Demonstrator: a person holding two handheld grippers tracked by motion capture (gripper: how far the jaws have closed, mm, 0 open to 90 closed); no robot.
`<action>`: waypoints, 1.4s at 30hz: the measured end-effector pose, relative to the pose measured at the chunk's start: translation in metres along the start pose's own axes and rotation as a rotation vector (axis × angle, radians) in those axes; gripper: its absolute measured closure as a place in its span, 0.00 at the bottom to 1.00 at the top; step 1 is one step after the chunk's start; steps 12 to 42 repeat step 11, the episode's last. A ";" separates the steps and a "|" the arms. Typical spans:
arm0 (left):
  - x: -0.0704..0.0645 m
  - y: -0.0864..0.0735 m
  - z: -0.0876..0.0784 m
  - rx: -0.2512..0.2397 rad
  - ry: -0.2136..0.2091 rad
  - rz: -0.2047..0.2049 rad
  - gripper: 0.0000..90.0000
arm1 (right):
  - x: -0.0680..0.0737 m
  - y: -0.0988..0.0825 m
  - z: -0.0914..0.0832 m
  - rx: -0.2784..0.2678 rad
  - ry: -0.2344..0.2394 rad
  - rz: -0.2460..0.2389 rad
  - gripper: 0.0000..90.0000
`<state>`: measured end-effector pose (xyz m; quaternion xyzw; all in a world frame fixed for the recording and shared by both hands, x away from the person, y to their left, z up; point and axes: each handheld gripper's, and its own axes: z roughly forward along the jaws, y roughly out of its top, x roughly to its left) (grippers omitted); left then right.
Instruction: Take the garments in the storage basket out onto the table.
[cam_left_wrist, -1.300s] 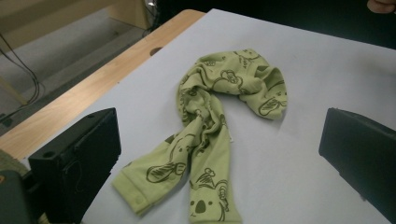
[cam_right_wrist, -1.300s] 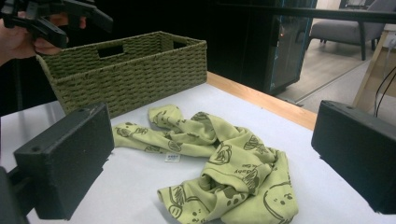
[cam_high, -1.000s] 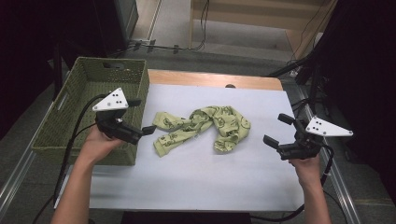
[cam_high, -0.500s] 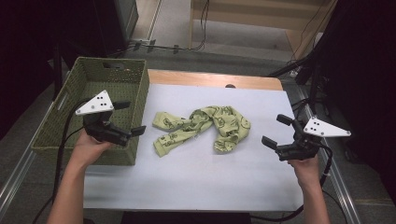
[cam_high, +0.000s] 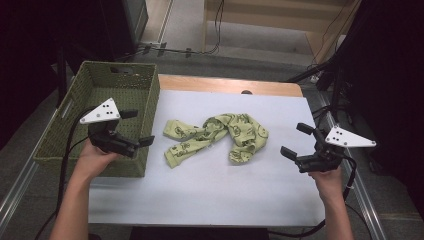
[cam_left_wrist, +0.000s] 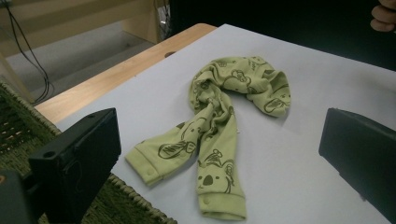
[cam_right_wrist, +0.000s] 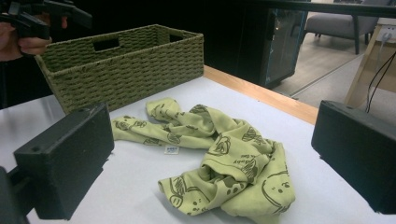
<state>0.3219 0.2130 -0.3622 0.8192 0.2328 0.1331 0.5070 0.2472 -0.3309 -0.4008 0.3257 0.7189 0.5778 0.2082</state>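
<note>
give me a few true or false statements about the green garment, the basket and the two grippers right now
1. The green garment lies crumpled on the white table cover. True.
2. The garment is inside the woven basket. False: it lies on the table beside the basket.
3. The left gripper is shut on a garment leg. False: its jaws are open, over the basket's edge, holding nothing.
4. The right gripper is open and apart from the garment. True.
5. The garment carries a dark animal print. True.

Between spread fingers (cam_left_wrist: 74, 163), green printed baby trousers (cam_left_wrist: 219, 135) lie crumpled.
</note>
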 end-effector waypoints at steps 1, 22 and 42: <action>0.000 0.000 0.000 0.000 0.001 0.000 0.00 | 0.000 0.000 0.000 -0.002 0.002 -0.001 0.00; 0.002 -0.002 0.000 -0.009 -0.011 -0.014 0.00 | -0.001 0.000 0.001 -0.004 0.009 -0.007 0.00; 0.002 -0.002 0.000 -0.009 -0.011 -0.014 0.00 | -0.001 0.000 0.001 -0.004 0.009 -0.007 0.00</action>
